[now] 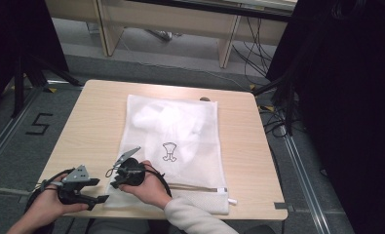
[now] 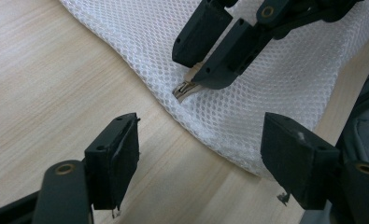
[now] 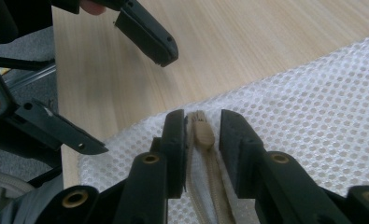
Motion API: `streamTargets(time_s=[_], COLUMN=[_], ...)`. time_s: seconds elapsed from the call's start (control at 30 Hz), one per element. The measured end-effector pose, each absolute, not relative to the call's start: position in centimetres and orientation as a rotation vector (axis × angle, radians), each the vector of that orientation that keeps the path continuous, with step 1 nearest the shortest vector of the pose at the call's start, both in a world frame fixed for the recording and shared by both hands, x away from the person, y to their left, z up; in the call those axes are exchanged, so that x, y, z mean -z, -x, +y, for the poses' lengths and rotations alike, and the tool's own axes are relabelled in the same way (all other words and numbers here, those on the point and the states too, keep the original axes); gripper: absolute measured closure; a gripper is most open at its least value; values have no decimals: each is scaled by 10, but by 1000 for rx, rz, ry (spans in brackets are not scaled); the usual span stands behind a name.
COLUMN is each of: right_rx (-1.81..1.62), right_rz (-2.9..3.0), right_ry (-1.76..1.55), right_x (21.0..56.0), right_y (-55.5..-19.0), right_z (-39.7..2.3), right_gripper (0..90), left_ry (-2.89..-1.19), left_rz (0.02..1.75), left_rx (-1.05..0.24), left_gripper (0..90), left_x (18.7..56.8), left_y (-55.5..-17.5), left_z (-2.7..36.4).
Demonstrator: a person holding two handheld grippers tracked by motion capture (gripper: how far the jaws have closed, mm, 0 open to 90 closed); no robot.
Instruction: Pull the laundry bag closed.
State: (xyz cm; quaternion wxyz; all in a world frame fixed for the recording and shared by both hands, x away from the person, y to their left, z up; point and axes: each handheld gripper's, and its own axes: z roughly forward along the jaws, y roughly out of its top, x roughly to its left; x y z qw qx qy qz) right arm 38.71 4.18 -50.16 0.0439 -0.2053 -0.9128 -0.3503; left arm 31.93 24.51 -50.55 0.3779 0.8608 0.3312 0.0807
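A white mesh laundry bag (image 1: 180, 131) lies flat on the wooden table (image 1: 97, 112) with white clothing (image 1: 165, 122) inside. Its beige zipper (image 1: 200, 187) runs along the near edge. My right gripper (image 1: 113, 179) is at the bag's near left corner. In the right gripper view its jaws (image 3: 201, 121) stand narrowly open on either side of the zipper pull (image 3: 203, 134), with a thin gap on each side. In the left gripper view that pull (image 2: 184, 89) pokes out under the right gripper (image 2: 194, 74). My left gripper (image 1: 100, 191) (image 2: 201, 140) is wide open over bare wood, just left of the bag's corner (image 2: 247, 140).
The table's near edge runs just below both hands. Its left half (image 1: 92, 136) is bare wood. Behind the table are desk legs (image 1: 227, 44) and cables on the floor. A black curtain (image 1: 346, 97) hangs on the right.
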Motion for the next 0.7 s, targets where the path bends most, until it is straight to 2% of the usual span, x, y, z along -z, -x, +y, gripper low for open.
streamTargets(time_s=[0.37,0.7], right_rx=[1072,1073], right_rz=[-2740,-2771], right_ry=[653,617], right_x=[503,488], right_y=[-392,-394], right_z=[43,43], right_gripper=[806,815], left_ry=[-2198,-2186], left_rz=[850,851], left_rx=[-202,-197], left_gripper=[278,300], left_x=[506,506], left_y=[-319,-321], left_z=[245,243])
